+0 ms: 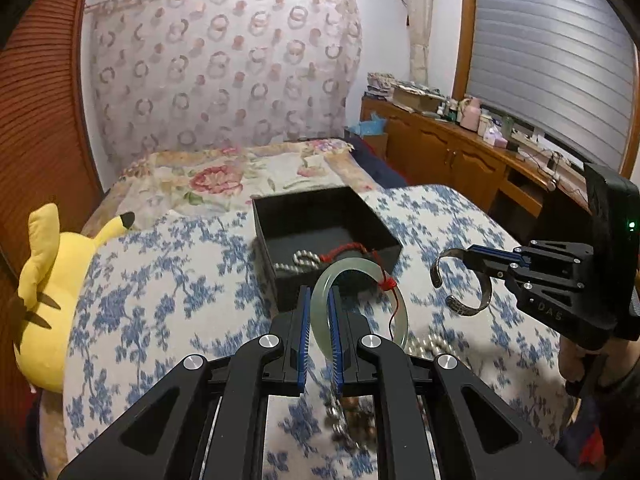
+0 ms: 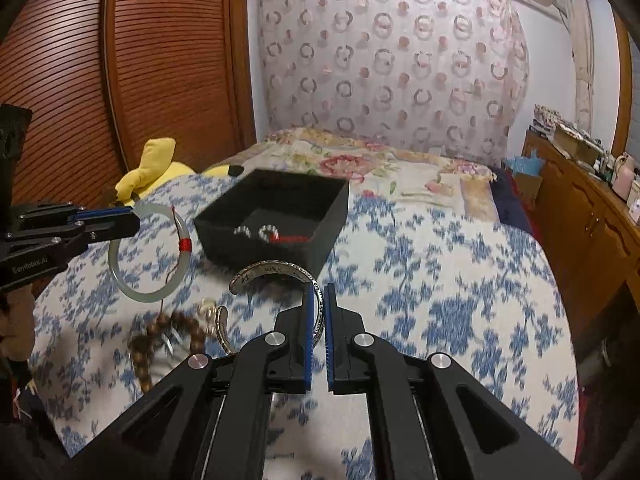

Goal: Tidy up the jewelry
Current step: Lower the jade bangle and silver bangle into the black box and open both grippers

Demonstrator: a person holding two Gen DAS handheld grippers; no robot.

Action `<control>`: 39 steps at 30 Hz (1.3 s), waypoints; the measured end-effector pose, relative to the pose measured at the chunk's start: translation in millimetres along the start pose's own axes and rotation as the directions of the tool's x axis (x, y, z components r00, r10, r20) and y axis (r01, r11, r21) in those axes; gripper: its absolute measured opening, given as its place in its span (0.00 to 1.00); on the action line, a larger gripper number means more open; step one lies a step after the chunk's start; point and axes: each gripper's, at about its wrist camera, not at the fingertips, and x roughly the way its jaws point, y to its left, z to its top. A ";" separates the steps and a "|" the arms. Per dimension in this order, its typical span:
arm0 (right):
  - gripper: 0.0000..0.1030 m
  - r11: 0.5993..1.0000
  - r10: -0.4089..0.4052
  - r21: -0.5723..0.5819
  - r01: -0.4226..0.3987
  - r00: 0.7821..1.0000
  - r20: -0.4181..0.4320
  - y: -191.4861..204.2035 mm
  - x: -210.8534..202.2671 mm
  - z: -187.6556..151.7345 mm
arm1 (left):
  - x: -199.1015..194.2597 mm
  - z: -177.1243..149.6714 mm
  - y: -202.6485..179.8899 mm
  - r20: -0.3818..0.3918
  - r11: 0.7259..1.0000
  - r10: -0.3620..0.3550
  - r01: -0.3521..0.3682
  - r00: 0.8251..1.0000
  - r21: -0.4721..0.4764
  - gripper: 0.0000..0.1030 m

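Both hands are mid-carry: the left gripper (image 1: 318,312) is clenched on the rim of a pale green bangle (image 1: 362,300) with a red cord, and the right gripper (image 2: 319,312) is clamped on an open silver cuff (image 2: 276,276) — each piece held clear above the blue-flowered bedspread (image 2: 460,280), short of the black box (image 1: 320,232) at the bed's middle. The box already holds a silver chain and red cord; brown beads (image 2: 160,336) and another silver piece still lie near the bed's near edge. Next, it seems, each piece must travel over the box's near wall and be released inside — one at a time, to avoid a clash.
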 end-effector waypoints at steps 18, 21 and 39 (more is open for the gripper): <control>0.06 0.999 -0.008 -0.038 0.010 0.999 0.036 -17.0 64.7 74.2 | 92.4 51.6 31.7 -0.065 0.999 0.038 -0.040 0.997 -0.028 0.08; 0.06 0.999 0.003 -0.041 -0.002 1.000 0.025 -18.0 79.4 80.3 | 103.7 51.2 32.9 -0.083 0.999 0.041 -0.043 0.996 -0.024 0.08; 0.06 0.989 0.008 -0.148 -0.018 0.998 -0.064 6.0 135.0 86.4 | 81.2 51.5 44.9 -0.049 0.998 0.048 -0.050 0.998 -0.041 0.21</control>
